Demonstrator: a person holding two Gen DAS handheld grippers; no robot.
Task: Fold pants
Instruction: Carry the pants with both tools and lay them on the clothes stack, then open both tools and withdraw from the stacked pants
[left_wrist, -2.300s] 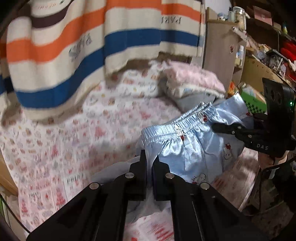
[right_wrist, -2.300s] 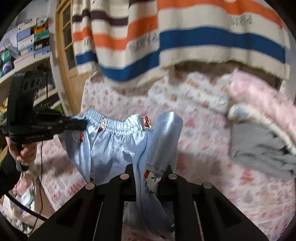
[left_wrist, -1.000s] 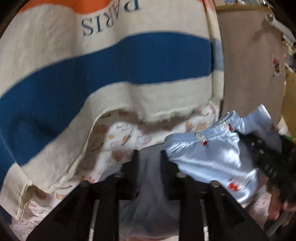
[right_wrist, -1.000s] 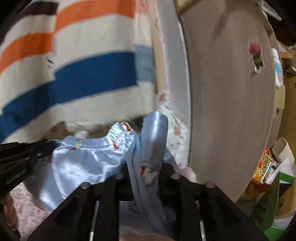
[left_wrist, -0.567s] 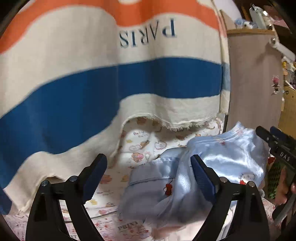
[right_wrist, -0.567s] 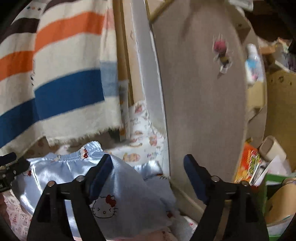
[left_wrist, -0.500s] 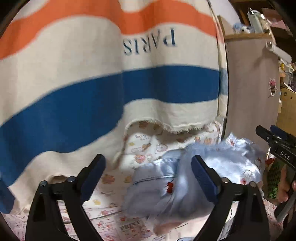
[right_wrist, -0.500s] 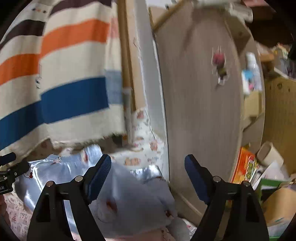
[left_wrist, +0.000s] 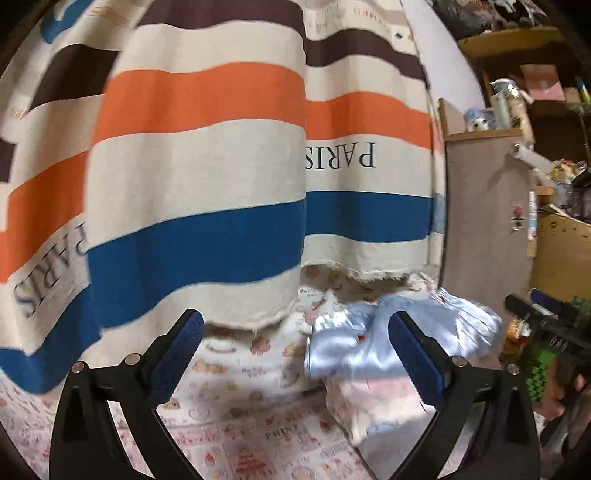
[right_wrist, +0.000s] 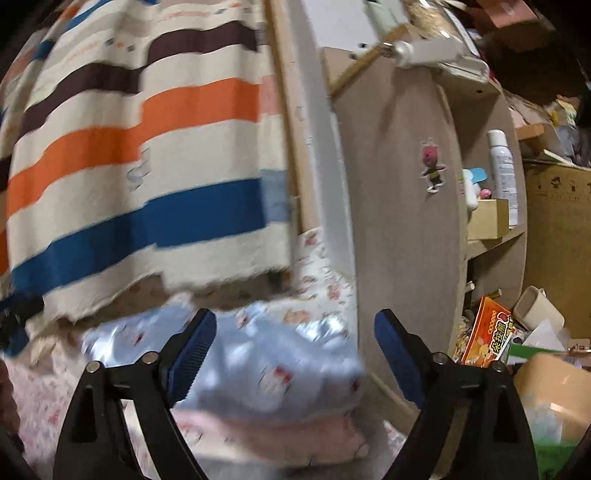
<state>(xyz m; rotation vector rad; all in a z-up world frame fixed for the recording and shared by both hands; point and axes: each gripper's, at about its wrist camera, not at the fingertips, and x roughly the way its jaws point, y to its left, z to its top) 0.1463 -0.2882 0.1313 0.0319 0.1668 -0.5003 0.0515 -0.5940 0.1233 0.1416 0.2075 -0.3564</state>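
The light-blue satin pants (left_wrist: 391, 332) with small cartoon prints lie bunched on a pink folded pile (left_wrist: 373, 402) at the far corner of the bed. My left gripper (left_wrist: 295, 321) is open and stands back from the pants, which lie ahead and to the right of it. In the right wrist view the pants (right_wrist: 280, 354) lie blurred just beyond my right gripper (right_wrist: 295, 317); its jaws are opening and the pads touch nothing. That right gripper (left_wrist: 532, 301) also shows at the right edge of the left view, held by a hand.
A striped blanket (left_wrist: 221, 166) in cream, orange, blue and brown hangs over the bed. The printed pink sheet (left_wrist: 240, 373) covers the mattress. A brown cabinet side (right_wrist: 399, 221) stands right of the pants, with shelves, boxes and a cup (right_wrist: 535, 306) beyond.
Both grippers were shut on the pants a second ago. They have since opened, let the pants drop onto the pink pile, and drawn back from them.
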